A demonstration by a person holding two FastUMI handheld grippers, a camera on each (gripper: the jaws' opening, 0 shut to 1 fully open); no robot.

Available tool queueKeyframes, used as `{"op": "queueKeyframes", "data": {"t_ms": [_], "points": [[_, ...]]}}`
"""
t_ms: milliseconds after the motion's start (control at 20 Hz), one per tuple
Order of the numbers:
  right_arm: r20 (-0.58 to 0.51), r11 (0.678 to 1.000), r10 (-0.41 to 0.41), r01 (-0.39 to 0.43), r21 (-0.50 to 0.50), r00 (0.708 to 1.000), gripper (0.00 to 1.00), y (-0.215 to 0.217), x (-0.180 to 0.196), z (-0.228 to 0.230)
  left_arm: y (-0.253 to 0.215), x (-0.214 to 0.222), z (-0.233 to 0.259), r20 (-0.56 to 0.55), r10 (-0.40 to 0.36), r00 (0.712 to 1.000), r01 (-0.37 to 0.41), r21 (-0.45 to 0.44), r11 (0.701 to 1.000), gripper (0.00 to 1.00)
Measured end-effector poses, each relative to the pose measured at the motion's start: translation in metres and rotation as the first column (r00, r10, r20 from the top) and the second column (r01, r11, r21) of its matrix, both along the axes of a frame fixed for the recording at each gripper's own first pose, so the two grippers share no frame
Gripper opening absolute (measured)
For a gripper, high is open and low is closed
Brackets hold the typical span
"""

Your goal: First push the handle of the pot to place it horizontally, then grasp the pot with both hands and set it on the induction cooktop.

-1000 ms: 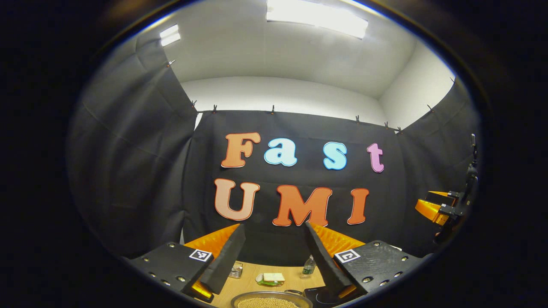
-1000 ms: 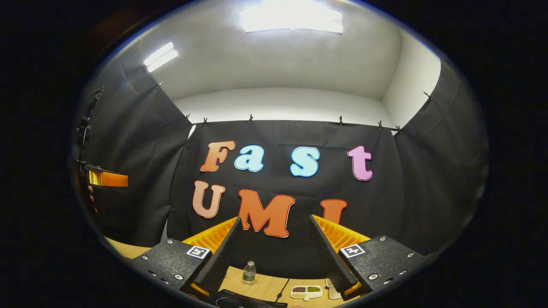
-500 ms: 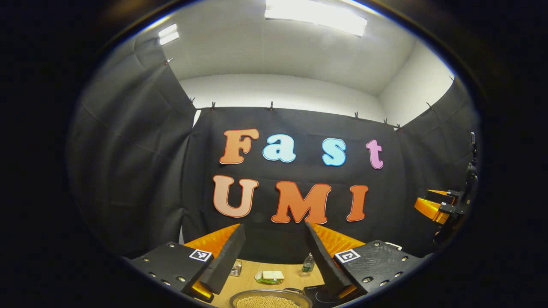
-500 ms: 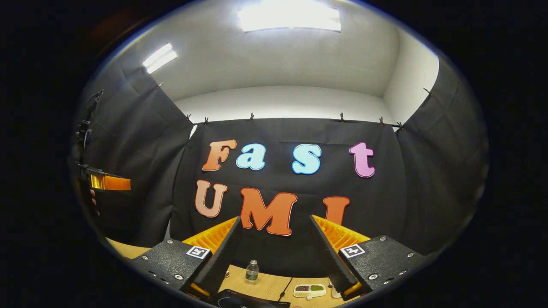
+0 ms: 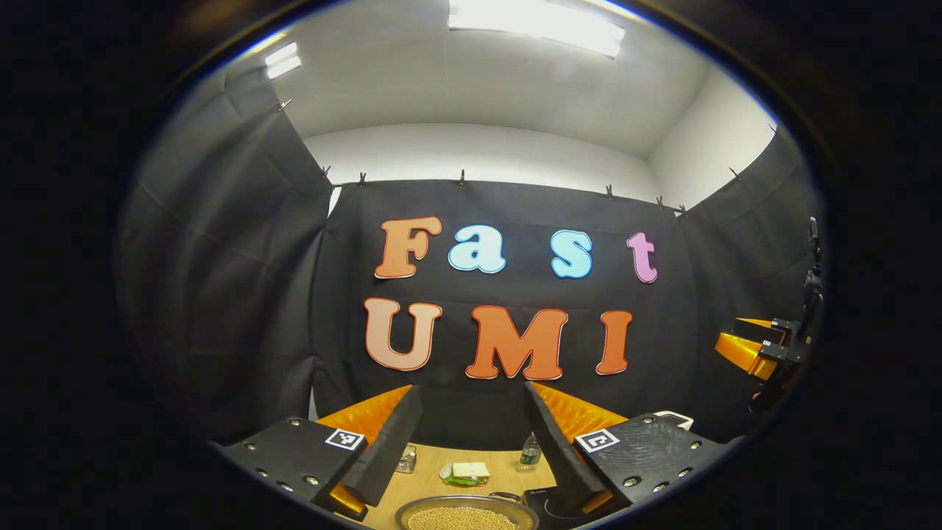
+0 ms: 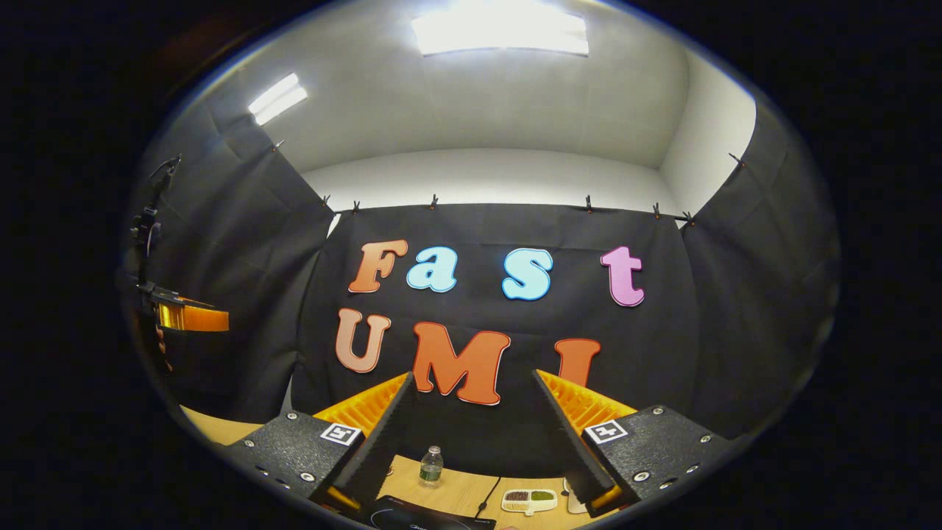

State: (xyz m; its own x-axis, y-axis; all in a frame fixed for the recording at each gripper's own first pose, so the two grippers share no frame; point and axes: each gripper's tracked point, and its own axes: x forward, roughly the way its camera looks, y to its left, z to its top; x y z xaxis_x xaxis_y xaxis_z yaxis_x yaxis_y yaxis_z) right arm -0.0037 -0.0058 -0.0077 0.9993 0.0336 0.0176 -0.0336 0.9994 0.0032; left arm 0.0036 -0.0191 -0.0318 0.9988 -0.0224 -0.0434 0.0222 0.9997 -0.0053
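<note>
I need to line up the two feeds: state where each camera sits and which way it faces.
Left gripper view: rides the left gripper, faces the booth wall, high above the table; own open fingers frame the pot; right gripper far right.
Right gripper view: rides the right gripper, same facing; induction cooktop below; left gripper and a hand far left.
Shared: water bottle, cooktop, table.
</note>
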Motion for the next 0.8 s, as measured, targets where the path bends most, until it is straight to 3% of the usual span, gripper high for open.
{"op": "queueKeyframes", "data": {"t_ms": [200,250,350,500,550,600,700,800], "points": [[-0.023,1.0,0.014,-0.014,0.008,1.0,0.95,0.0,-0.001,-0.014,-0.004,-0.002,-0.041,-0.11,-0.007,0.994,0.007,0.003,1.0,0.89],[-0.03,1.0,0.02,-0.02,0.011,0.999,0.95,0.001,-0.002,-0.018,-0.002,-0.003,-0.053,-0.148,-0.003,0.989,0.004,0.006,1.0,0.84],[-0.046,0.999,0.035,-0.034,0.018,0.998,0.95,0.004,-0.001,-0.025,0.005,-0.004,-0.078,-0.22,0.017,0.975,-0.018,-0.006,1.0,0.67],[-0.056,0.998,0.056,-0.056,0.014,0.997,0.95,0.01,-0.001,-0.034,0.01,-0.01,-0.124,-0.358,0.019,0.934,-0.032,-0.03,0.999,0.25],[-0.059,0.998,0.056,-0.056,0.012,0.997,0.95,0.01,-0.001,-0.039,0.014,-0.016,-0.142,-0.408,0.032,0.912,-0.054,-0.042,0.998,0.24],[-0.065,0.998,0.06,-0.06,0.01,0.996,0.95,0.012,-0.001,-0.044,0.016,-0.021,-0.158,-0.456,0.03,0.889,-0.07,-0.07,0.995,0.07],[-0.083,0.997,0.078,-0.077,0.011,0.994,0.95,0.02,-0.001,-0.058,0.023,-0.035,-0.197,-0.567,0.033,0.823,-0.12,-0.117,0.986,0.05],[-0.107,0.996,0.09,-0.089,0.012,0.99,0.95,0.028,0.002,-0.074,0.026,-0.059,-0.238,-0.686,0.037,0.727,-0.18,-0.138,0.974,0.06]]}}
